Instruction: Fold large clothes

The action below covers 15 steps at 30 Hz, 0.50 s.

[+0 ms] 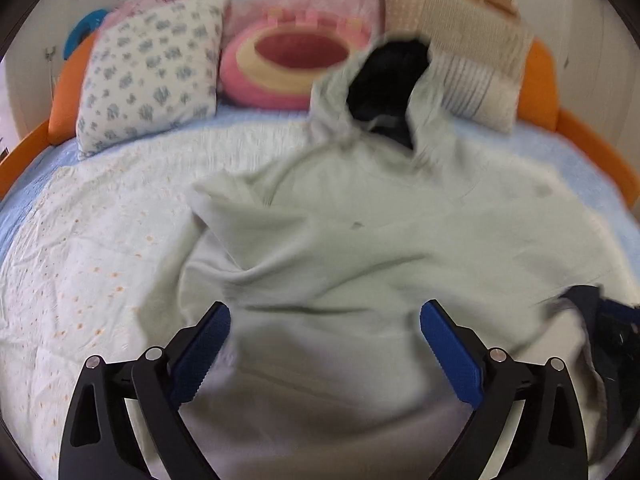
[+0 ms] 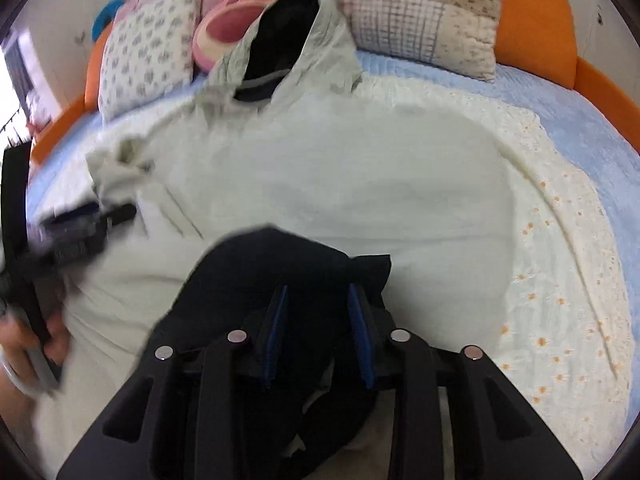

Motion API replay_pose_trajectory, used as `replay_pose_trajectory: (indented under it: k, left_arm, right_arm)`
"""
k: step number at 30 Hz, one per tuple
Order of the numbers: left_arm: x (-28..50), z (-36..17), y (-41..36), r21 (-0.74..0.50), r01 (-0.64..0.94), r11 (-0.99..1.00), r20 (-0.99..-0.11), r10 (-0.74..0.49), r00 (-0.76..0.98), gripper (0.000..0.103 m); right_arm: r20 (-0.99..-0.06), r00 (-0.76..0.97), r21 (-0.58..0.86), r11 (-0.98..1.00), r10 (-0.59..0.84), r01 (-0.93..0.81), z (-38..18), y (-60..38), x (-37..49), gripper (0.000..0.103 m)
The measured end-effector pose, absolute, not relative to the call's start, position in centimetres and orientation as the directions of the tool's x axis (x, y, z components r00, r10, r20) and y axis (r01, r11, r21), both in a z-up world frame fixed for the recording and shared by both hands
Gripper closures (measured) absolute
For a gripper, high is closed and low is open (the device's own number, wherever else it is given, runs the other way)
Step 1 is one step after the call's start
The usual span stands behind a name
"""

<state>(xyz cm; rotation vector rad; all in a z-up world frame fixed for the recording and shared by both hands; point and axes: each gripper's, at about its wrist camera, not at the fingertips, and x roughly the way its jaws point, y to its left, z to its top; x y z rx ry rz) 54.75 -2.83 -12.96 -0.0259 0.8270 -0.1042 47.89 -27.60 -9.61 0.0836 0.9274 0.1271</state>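
A pale green hoodie (image 1: 360, 232) lies spread on the bed, hood (image 1: 384, 80) with dark lining toward the pillows; it also shows in the right wrist view (image 2: 320, 176). My left gripper (image 1: 325, 316) is open and empty, low over the hoodie's lower body. My right gripper (image 2: 318, 296) is shut on a bunch of dark fabric (image 2: 288, 264), the hoodie's dark inner side, held over the hoodie's lower part. The left gripper (image 2: 80, 220) shows blurred at the left of the right wrist view.
A white embroidered bedspread (image 1: 88, 248) over a blue quilt (image 2: 580, 120) covers the bed. A flowered pillow (image 1: 152, 68), a pink round cushion (image 1: 296, 60) and a patchwork pillow (image 2: 432, 28) sit at the head. An orange bed frame (image 2: 532, 20) rims it.
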Motion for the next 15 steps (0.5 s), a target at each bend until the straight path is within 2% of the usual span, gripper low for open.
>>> replay_pose_trajectory:
  k: [1,2,3,5,9,12,15]
  left_arm:
    - [53.8,-12.0,-3.1,-0.090,0.101,0.991,-0.708,-0.135,0.693,0.005]
    - [53.1,-11.1,-3.8,-0.107,0.134,0.985,-0.695,-0.171,0.699,0.005]
    - [52.8,-10.6,-4.3,-0.111,0.158,0.981,-0.691,-0.190,0.697,0.005]
    - [52.3,-10.2,-6.0,-0.093,0.184,0.978,-0.685,-0.197,0.701,0.005]
    - [52.6,-12.5,-8.7,-0.050,0.208,0.977,-0.702,-0.182,0.689,0.005]
    - [53.4,-15.4,-9.2,-0.062,0.193,0.979,-0.739,-0.175,0.650,0.005]
    - [53.8,-15.5,-8.7,-0.114,0.184,0.976,-0.722,-0.208,0.659,0.004]
  right_arm:
    - [-0.769,0.623,0.128,0.989,0.144,-0.071,-8.2,-27.6,48.1,0.054]
    - [-0.728,0.674,0.121,0.991,0.129,-0.059,-6.2,-27.5,48.5,0.028]
    - [-0.698,0.706,0.116,0.992,0.119,-0.052,-4.7,-27.4,48.9,0.010]
    - [-0.651,0.755,0.085,0.996,0.079,-0.031,-2.1,-26.8,51.0,0.010]
    - [-0.629,0.776,0.065,0.998,0.039,0.002,0.4,-25.7,57.6,0.010]
    - [-0.639,0.770,0.061,0.997,0.011,0.037,0.3,-25.5,63.2,0.011]
    - [-0.674,0.739,0.095,0.991,-0.005,0.094,-1.9,-26.0,69.0,0.011]
